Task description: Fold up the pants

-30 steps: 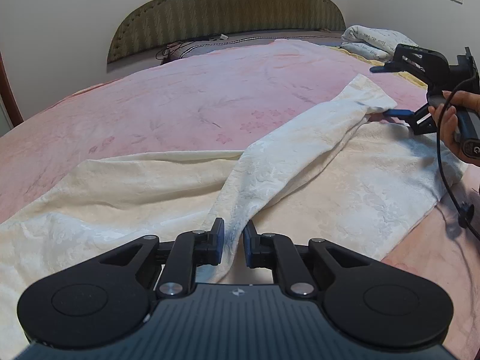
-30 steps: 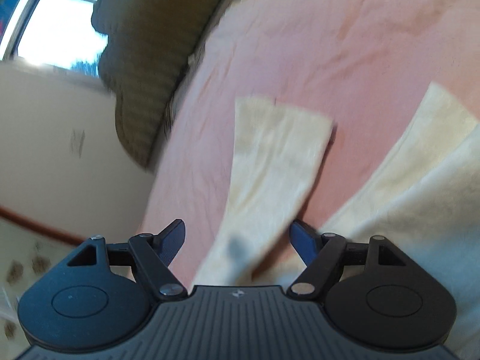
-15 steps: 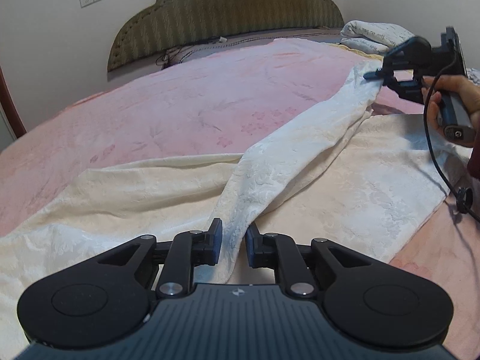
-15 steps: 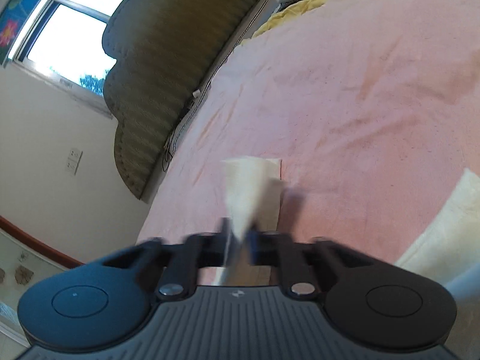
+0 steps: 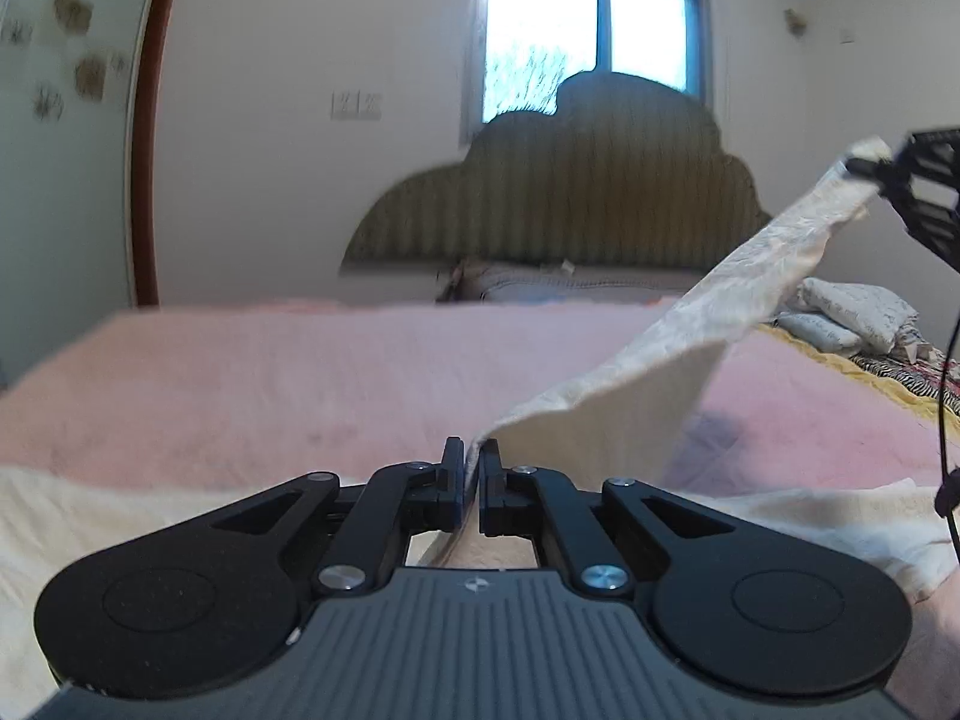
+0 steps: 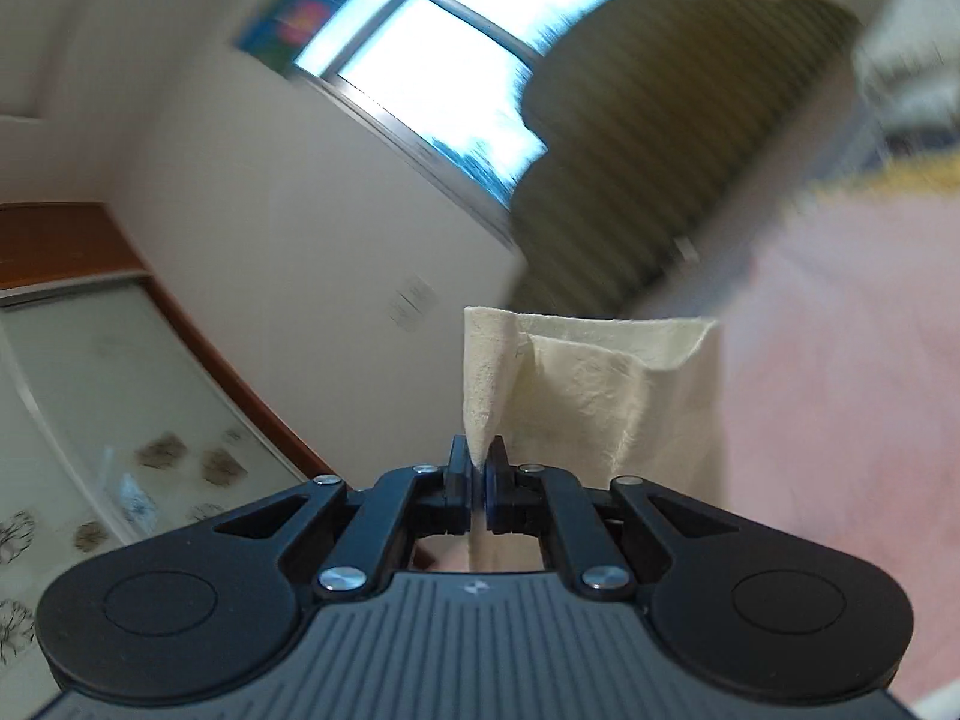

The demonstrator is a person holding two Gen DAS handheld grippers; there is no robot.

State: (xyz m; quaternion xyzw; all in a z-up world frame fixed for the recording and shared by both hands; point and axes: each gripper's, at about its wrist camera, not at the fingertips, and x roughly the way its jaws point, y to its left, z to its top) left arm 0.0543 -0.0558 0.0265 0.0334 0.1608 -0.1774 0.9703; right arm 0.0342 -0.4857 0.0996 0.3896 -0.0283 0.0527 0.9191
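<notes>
The cream pants (image 5: 690,324) hang as a band in the air over the pink bed cover (image 5: 300,372), stretched between my two grippers. My left gripper (image 5: 472,471) is shut on the near end of that pant leg. At the upper right of the left wrist view, my right gripper (image 5: 864,167) pinches the far hem. In the right wrist view, my right gripper (image 6: 478,474) is shut on the cream hem (image 6: 600,384), which folds upward in front of it. The other pant leg (image 5: 120,516) lies flat on the bed.
An olive padded headboard (image 5: 570,192) and a window (image 5: 588,18) stand at the far end of the bed. Folded white and patterned bedding (image 5: 852,312) sits at the right, over a yellow edge. A black cable (image 5: 948,420) hangs at the far right.
Both grippers rose and tilted up, lifting the pant leg off the bed. My right gripper closed on the hem and my left gripper closed fully on the near end.
</notes>
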